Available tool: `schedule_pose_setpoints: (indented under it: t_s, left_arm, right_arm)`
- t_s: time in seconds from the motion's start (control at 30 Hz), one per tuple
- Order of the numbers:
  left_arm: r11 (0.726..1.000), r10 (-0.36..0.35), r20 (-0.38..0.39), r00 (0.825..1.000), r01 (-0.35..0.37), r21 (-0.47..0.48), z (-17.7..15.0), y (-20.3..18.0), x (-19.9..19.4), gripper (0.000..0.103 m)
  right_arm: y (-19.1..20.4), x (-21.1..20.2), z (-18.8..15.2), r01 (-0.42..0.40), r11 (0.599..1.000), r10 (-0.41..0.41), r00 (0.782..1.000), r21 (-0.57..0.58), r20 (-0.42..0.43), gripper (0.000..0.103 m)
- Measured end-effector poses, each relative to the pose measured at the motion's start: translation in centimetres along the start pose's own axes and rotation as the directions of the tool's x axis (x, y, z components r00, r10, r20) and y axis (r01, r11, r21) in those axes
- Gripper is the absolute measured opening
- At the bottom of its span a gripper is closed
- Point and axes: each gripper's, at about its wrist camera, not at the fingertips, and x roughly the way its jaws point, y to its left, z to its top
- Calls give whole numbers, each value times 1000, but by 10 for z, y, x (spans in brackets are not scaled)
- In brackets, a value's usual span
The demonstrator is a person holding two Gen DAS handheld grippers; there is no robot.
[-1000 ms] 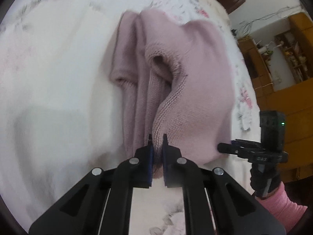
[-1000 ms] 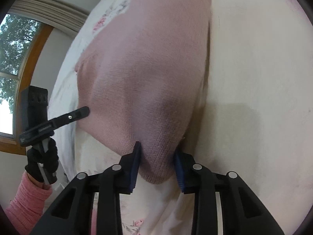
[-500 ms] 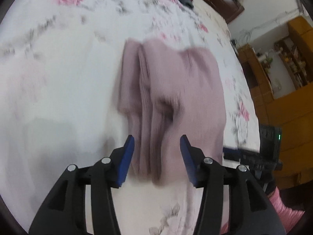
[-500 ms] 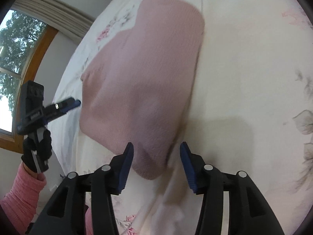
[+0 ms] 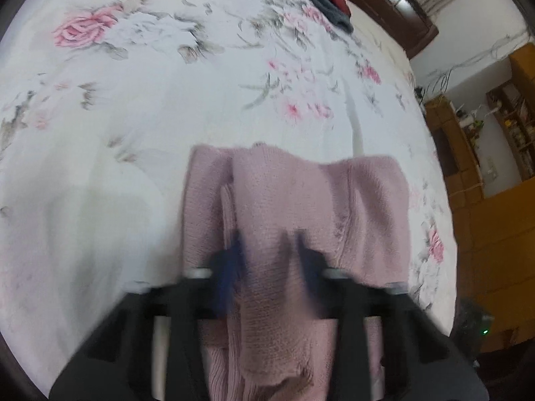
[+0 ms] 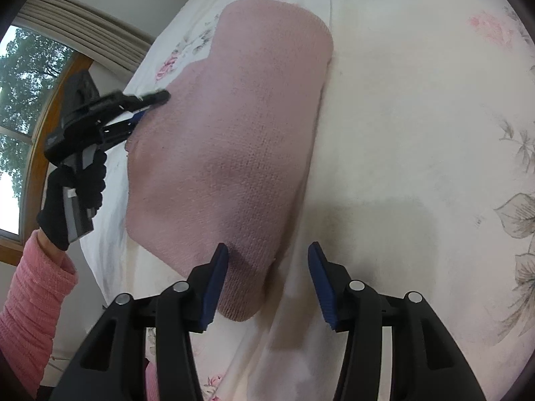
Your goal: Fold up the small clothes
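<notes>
My right gripper (image 6: 267,280) gapes wide; my left gripper (image 5: 267,260), blurred, straddles the pink sweater (image 6: 234,153). Closing could drag the fold loose.

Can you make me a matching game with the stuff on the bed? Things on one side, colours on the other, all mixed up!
Things:
1. knitted sweater
2. sleeve on the person's arm
3. glove
4. pads on the right gripper

Colours:
A. blue
B. black
C. dusty mauve-pink
D. bright pink

Pairs: 1-C, 2-D, 3-B, 4-A
</notes>
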Motion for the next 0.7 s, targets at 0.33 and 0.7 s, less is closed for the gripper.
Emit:
schedule_pose_setpoints:
  t_s: [0.33,0.7]
  left_arm:
    - [998,28,160,987,-36,51,-18,6,-44,9]
    - [999,25,75,997,-21,-49,-20,36,-10,16]
  right_arm:
    - [3,1,1,2,1000,-2,1000,-8,1,51]
    - [7,8,8,13,1000,-13,1000,-11,-16,51]
